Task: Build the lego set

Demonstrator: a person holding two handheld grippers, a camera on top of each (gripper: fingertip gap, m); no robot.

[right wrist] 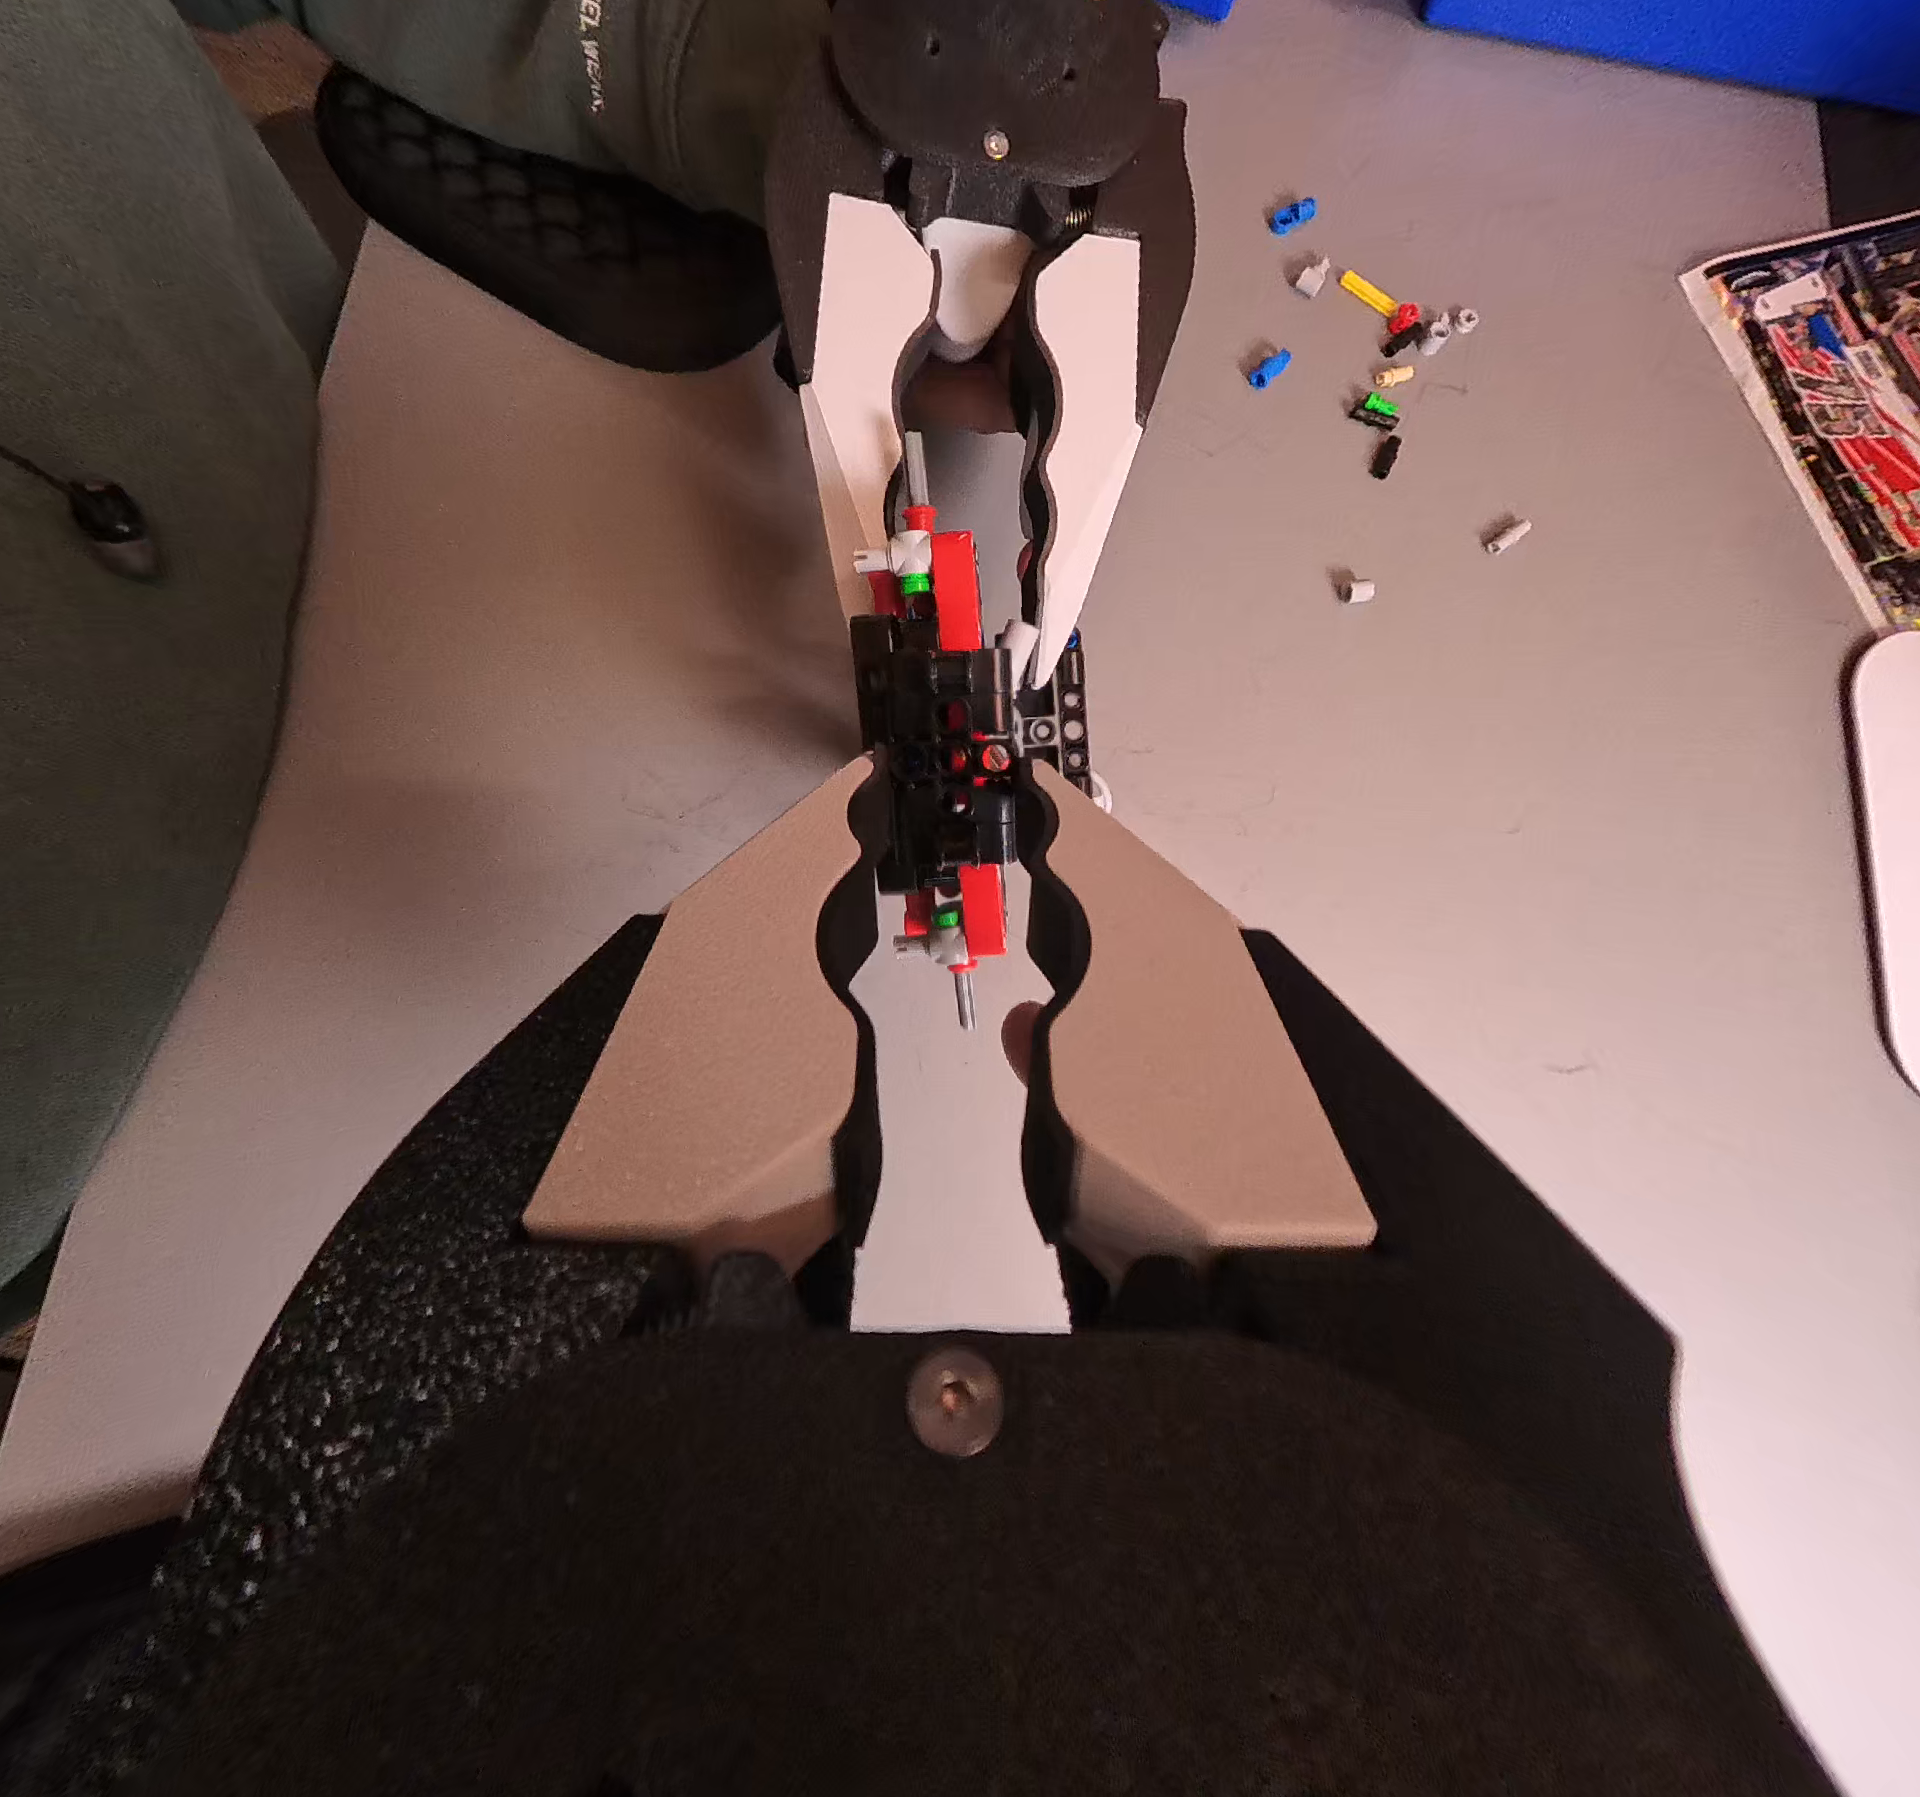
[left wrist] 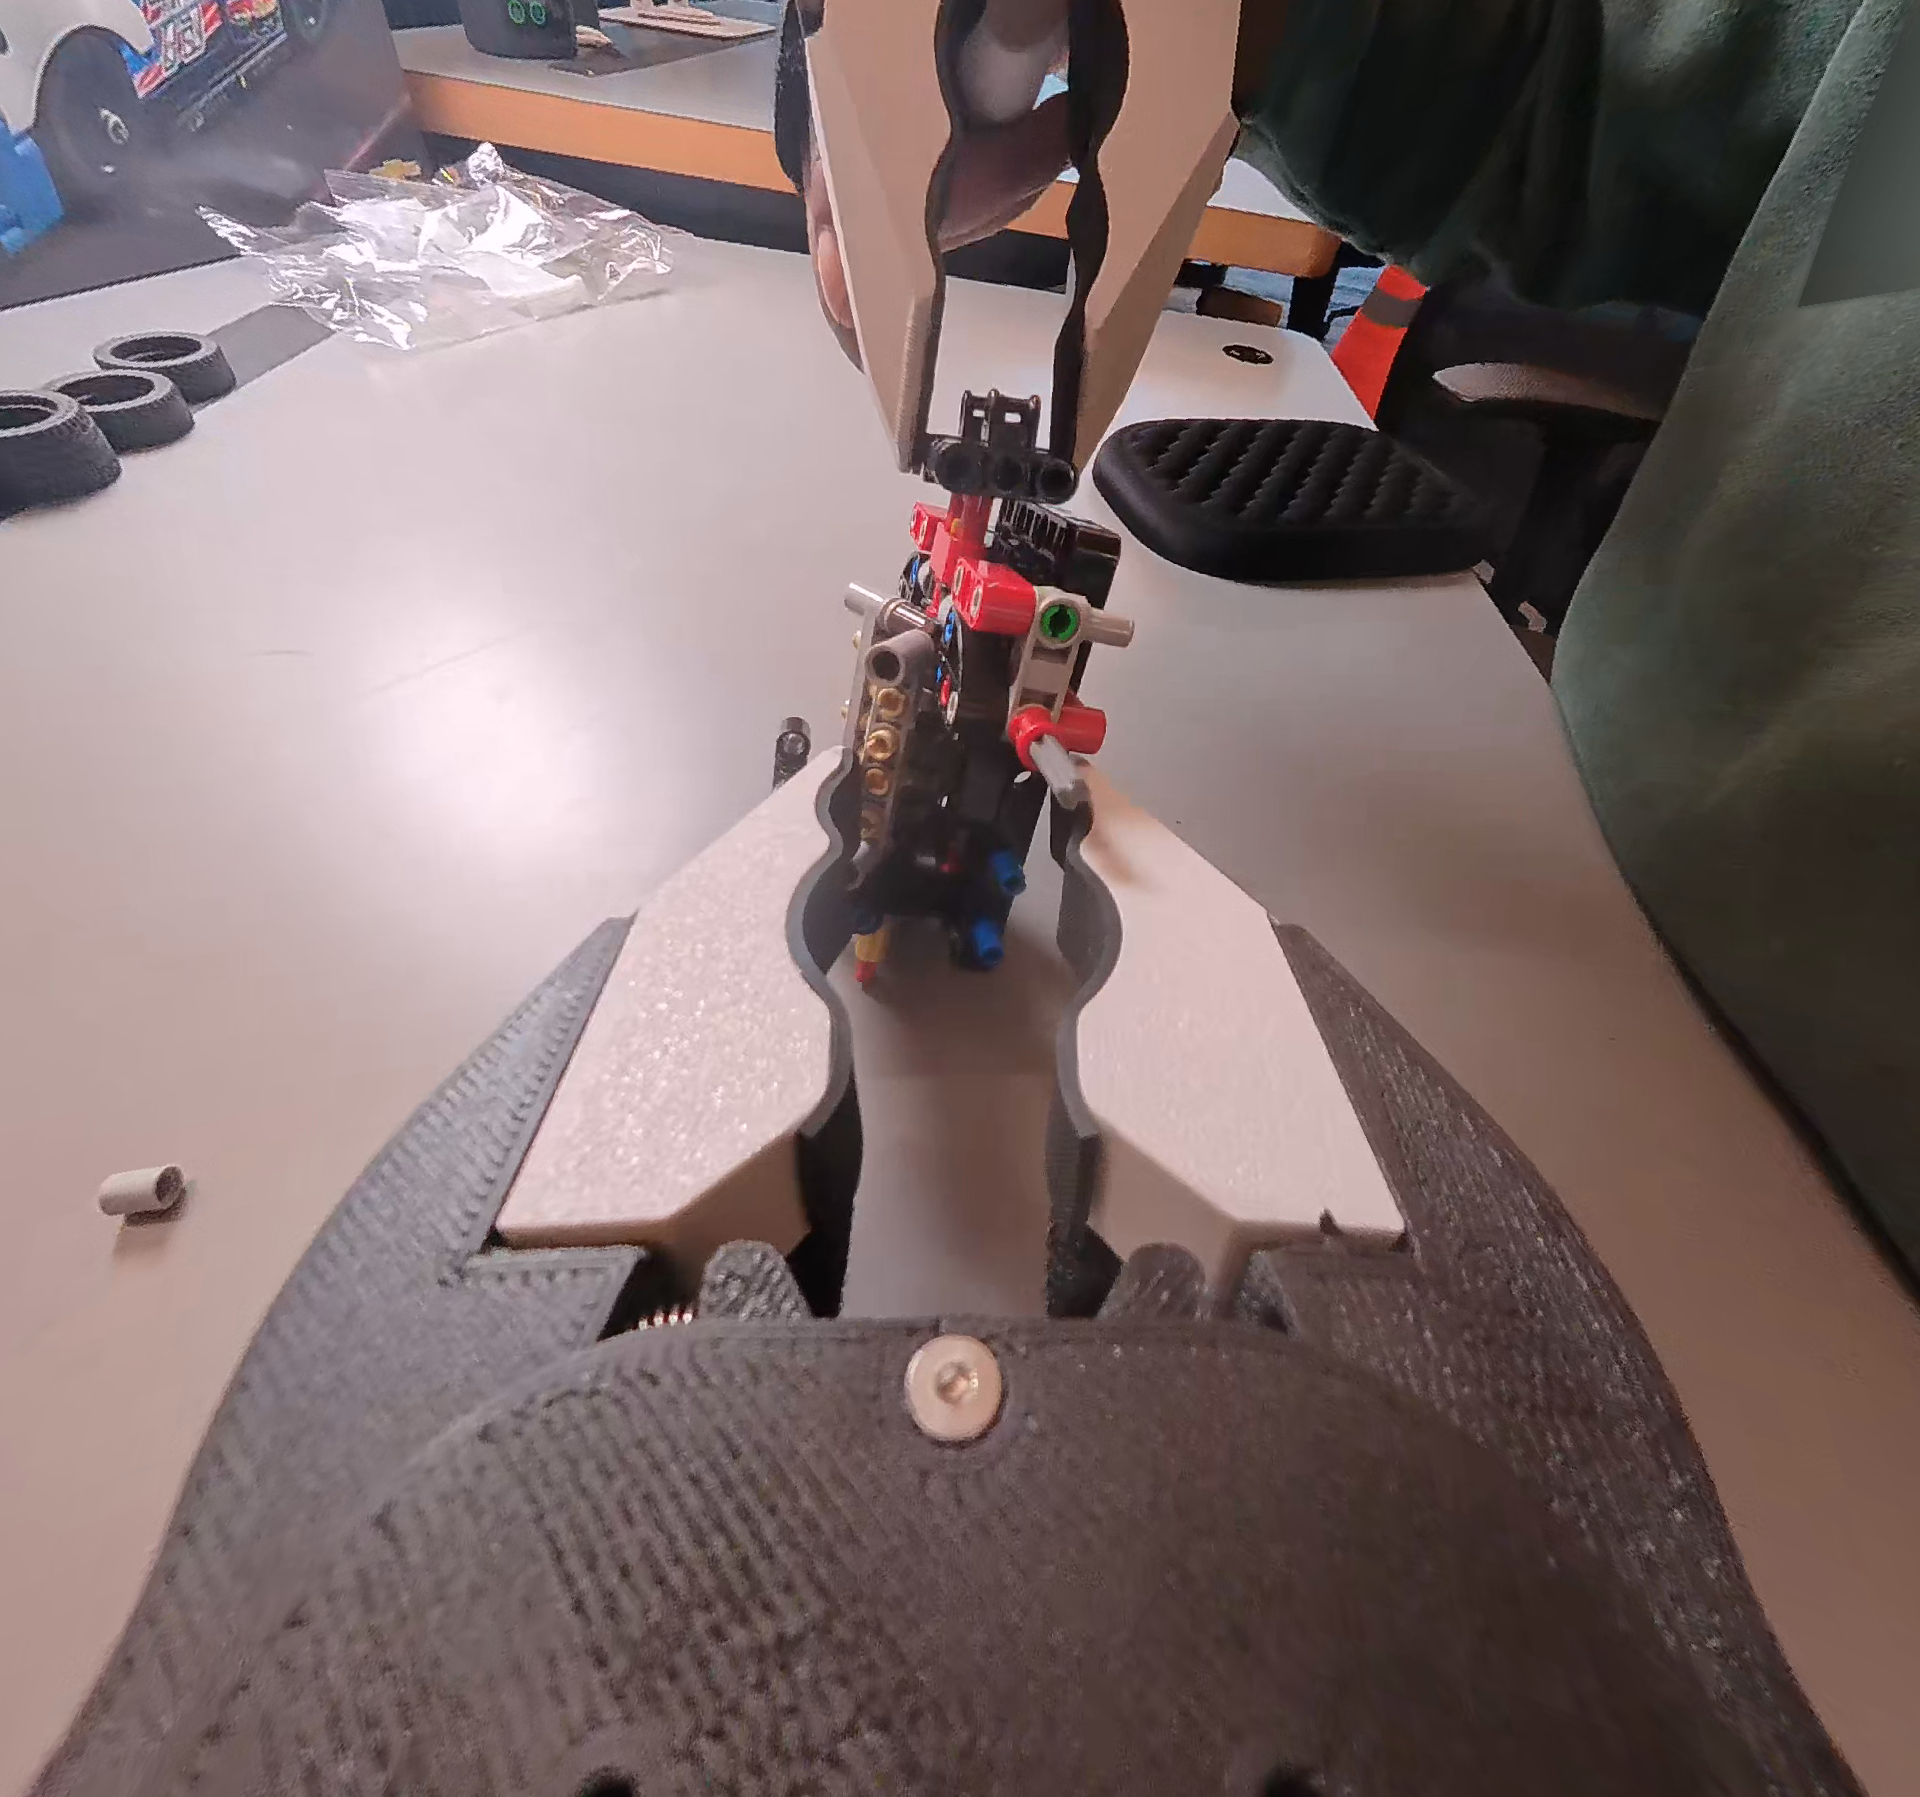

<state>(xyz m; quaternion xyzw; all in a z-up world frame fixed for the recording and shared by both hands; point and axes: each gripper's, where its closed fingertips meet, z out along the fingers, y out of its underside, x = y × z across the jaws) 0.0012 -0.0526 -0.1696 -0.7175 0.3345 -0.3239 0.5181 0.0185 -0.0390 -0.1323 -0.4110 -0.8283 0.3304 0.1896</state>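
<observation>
The left gripper [left wrist: 951,802] jaws pinch the lower end of the lego assembly [left wrist: 971,708], held upright above the bench [left wrist: 436,687]. The right gripper [left wrist: 992,443] jaws clamp a black beam [left wrist: 1000,467] at the assembly's top. Left of the assembly lie tyres [left wrist: 104,407]; right of it, loose pins [right wrist: 1371,365].

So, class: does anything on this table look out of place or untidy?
Mostly loose bits. A crumpled clear plastic bag lies open near the tyres, small coloured pins are scattered beside the instruction booklet, and one grey connector sits alone. The half-built model itself looks intact, held between both tools.
</observation>
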